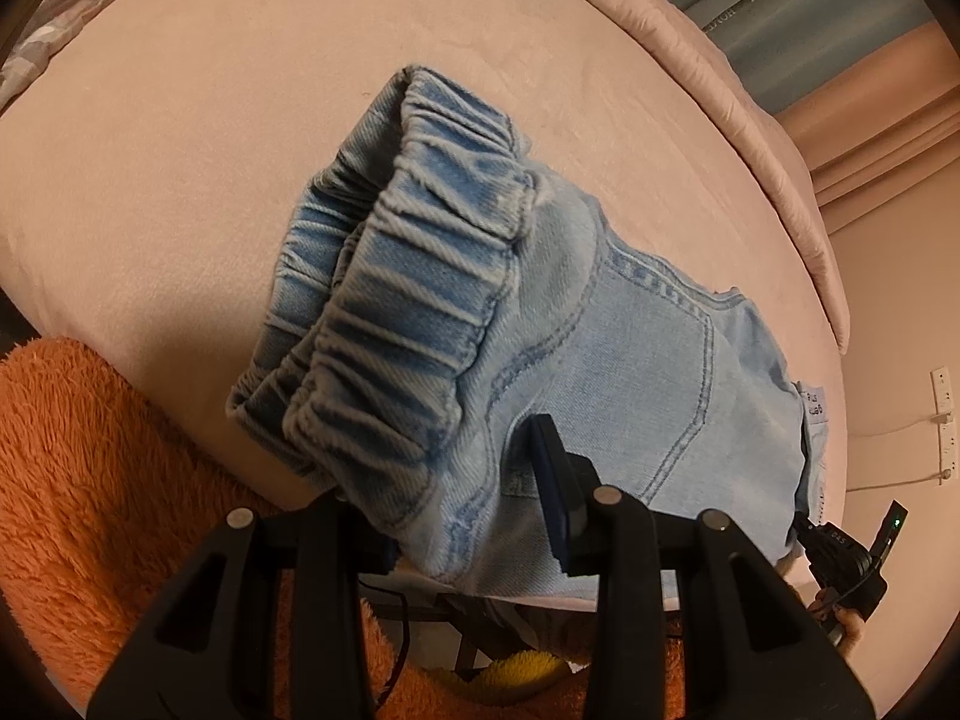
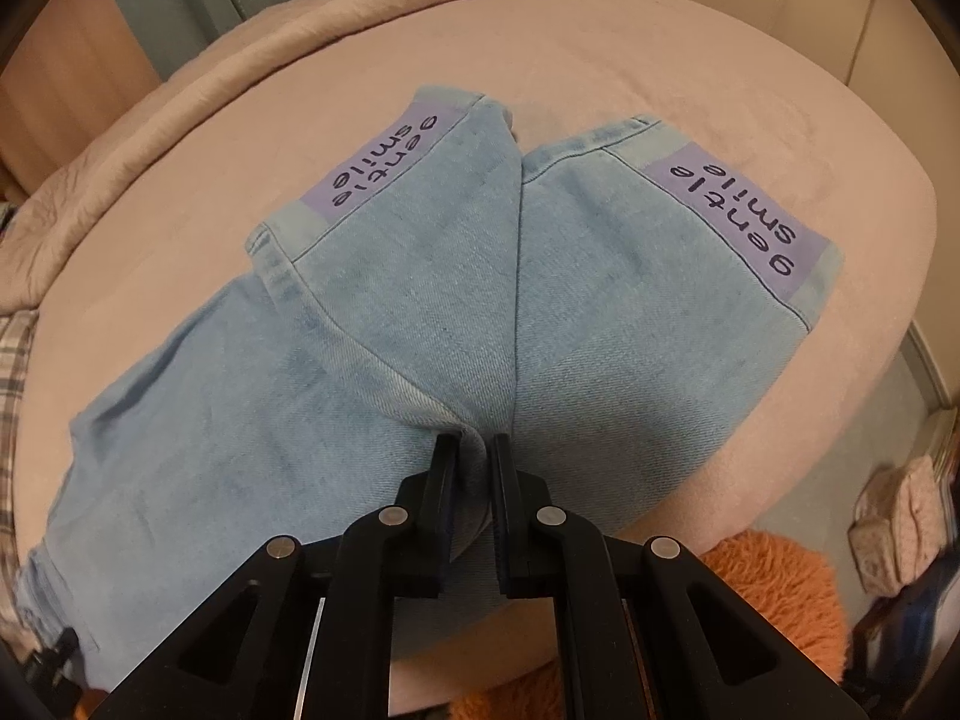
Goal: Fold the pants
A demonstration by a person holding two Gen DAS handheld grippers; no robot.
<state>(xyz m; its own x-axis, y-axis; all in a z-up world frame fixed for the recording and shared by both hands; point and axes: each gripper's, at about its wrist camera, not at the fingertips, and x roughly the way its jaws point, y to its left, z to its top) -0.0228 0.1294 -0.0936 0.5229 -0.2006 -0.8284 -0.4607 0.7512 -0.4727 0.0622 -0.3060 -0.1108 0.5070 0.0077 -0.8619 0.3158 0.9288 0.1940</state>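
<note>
Light blue denim pants (image 1: 630, 360) lie on a pink bed (image 1: 180, 150). In the left wrist view their gathered elastic waistband (image 1: 420, 252) bulges up towards the camera. My left gripper (image 1: 462, 480) is shut on the waist end; one finger (image 1: 549, 468) lies on the denim and the other is hidden under it. In the right wrist view both legs spread away, each hem bearing a purple "gentle smile" label (image 2: 744, 216). There my right gripper (image 2: 474, 456) is shut on a pinched ridge of the pants (image 2: 390, 312) where the legs meet.
A rumpled pink quilt (image 1: 750, 120) runs along the bed's far edge. An orange fluffy rug (image 1: 90, 480) lies below the near edge of the bed. A plaid cloth (image 2: 12, 372) shows at the left, and a pale bag (image 2: 894, 522) stands on the floor at the right.
</note>
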